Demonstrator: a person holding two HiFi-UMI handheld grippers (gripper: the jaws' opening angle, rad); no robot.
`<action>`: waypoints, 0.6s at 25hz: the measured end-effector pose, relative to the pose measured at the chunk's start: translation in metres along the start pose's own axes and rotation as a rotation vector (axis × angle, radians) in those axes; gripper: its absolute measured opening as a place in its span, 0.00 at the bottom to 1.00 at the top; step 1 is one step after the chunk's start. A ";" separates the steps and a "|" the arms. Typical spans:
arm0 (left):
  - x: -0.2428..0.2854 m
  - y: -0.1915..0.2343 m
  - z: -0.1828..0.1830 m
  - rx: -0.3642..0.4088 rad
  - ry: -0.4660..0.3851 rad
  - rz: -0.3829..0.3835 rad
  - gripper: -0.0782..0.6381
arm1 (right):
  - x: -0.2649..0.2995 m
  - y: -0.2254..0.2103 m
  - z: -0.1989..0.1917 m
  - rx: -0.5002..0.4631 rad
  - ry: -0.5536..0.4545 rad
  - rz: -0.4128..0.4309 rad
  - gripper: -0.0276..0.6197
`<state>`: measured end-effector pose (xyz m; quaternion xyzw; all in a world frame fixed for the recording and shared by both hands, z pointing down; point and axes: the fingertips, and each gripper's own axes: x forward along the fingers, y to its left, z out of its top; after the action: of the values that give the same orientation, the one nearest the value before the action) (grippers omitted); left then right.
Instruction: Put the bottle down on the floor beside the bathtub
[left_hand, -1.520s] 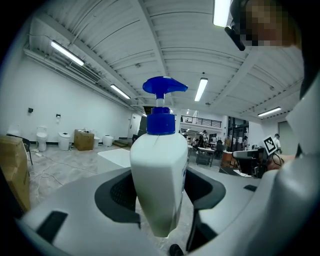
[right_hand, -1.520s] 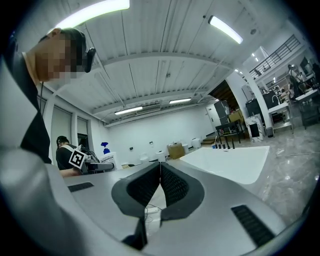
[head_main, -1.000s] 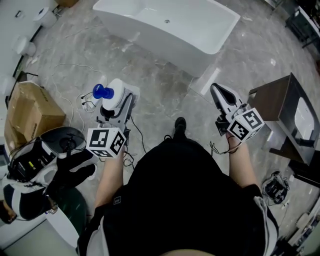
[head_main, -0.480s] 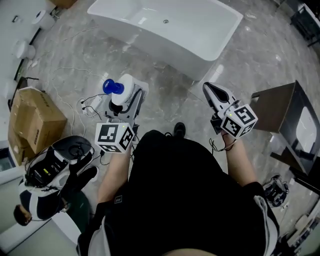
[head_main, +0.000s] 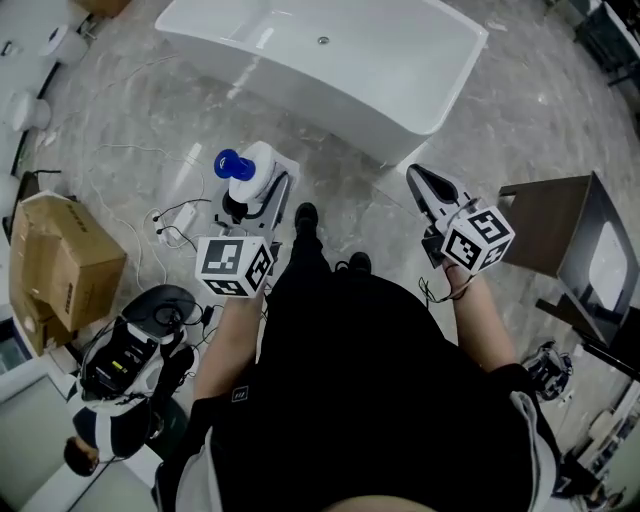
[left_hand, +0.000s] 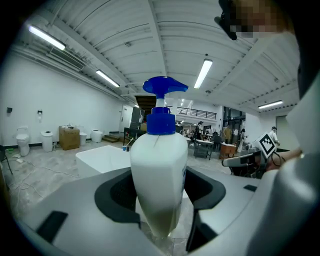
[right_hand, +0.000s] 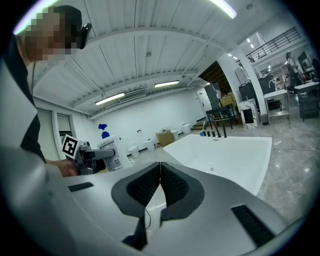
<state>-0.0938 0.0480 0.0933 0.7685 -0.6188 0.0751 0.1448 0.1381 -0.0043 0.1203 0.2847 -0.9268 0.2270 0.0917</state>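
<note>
Left gripper (head_main: 253, 192) clamped on white bottle (left_hand: 159, 170) with blue pump, bottle upright, in the air over the grey floor (head_main: 130, 110), near the bathtub (head_main: 400, 125); right gripper (right_hand: 160, 172) jaws pressed together, nothing between them

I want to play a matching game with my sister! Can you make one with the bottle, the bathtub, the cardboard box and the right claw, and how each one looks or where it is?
Things:
1. bottle
2. bathtub
3. cardboard box
4. right claw

States:
A. shut, with nothing in it
B. brown, at the left edge of the head view
C. gripped in the left claw
D. big and white, ahead on the floor

Pairs: 1-C, 2-D, 3-B, 4-A
</note>
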 end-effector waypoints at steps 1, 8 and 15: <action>0.010 0.010 0.009 -0.005 0.005 -0.010 0.49 | 0.011 -0.001 0.010 0.003 0.010 -0.011 0.09; 0.075 0.083 0.042 0.046 0.019 -0.099 0.49 | 0.101 -0.021 0.045 0.045 0.024 -0.064 0.09; 0.133 0.111 0.016 0.013 0.111 -0.164 0.49 | 0.156 -0.059 0.051 0.071 -0.049 -0.111 0.09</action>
<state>-0.1728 -0.1017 0.1319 0.8122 -0.5442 0.1095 0.1795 0.0416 -0.1469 0.1439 0.3442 -0.9030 0.2472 0.0713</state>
